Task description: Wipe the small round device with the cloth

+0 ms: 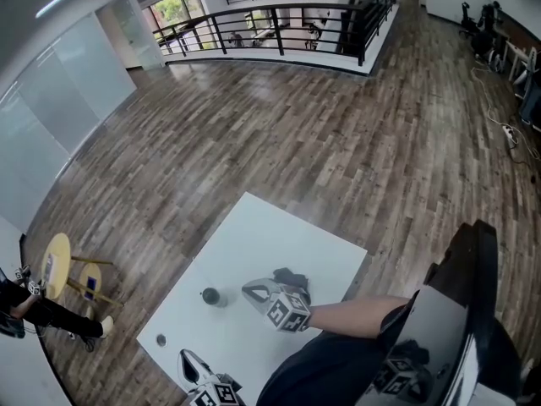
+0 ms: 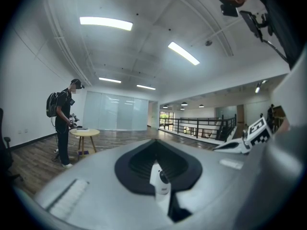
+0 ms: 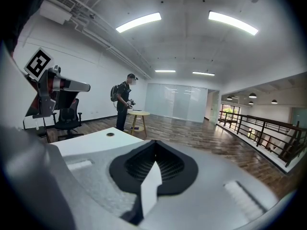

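Small round device (image 1: 210, 296): dark, squat disc lying flat on the left half of the white counter (image 1: 254, 227), standing alone
Cloth (image 1: 292, 277): dark grey, soft and crumpled, heaped on the counter just behind the right tool; well apart from the device
Right tool (image 1: 248, 291): white and wedge-shaped, jaws pressed together and holding nothing; its tip points toward the device and stops short of it; a marker cube sits at its rear, with a bare forearm behind
Left tool (image 1: 187, 361): at the counter's near edge, jaws likewise closed and holding nothing; apart from both device and cloth
Counter top: smooth matt white with square corners; small round hole (image 1: 161, 340) near its left corner, between the device and the left tool
Floor (image 1: 296, 142): wood planks in mixed browns and greys, spreading far beyond the counter
Railing (image 1: 279, 24): black metal bars at the far edge of the floor
Side table (image 1: 56, 265): small round yellow top on slim wooden legs, off to the left
Person (image 1: 46, 313): in dark clothes, standing by the side table
Office chair (image 1: 118, 208): black, on castors, against the white wall
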{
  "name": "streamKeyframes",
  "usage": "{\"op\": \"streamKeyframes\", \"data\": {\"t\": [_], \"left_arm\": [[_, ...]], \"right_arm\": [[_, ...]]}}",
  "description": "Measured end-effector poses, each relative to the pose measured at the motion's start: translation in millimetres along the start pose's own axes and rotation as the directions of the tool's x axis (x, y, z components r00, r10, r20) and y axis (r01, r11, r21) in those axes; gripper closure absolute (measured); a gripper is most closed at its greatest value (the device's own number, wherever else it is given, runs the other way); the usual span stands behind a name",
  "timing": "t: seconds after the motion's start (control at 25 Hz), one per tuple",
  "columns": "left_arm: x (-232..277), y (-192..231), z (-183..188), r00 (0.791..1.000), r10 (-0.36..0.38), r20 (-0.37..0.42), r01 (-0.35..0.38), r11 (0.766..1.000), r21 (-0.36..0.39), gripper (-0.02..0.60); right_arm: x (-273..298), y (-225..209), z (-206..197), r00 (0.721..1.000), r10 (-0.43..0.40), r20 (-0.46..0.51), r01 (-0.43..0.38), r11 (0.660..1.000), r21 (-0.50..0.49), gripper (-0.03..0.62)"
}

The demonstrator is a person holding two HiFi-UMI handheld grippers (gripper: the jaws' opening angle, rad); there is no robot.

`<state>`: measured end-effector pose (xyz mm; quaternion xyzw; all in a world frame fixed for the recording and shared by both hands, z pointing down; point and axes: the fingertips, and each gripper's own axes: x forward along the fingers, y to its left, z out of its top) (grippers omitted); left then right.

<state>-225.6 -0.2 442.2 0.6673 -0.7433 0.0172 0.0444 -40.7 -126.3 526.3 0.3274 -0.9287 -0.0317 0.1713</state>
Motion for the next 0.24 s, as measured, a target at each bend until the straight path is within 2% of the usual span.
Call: {"op": "streamKeyframes", "data": {"t": [0.24], "left_arm": [[-3.5,-1.0,1.5,1.0,0.002,-0.001,-0.002,1.0,-0.001,0.577]], "right_arm": [[-3.4,0.5,2.5,1.0,-0.001,-0.006,0.001,1.0,0.001,0.592]]}}
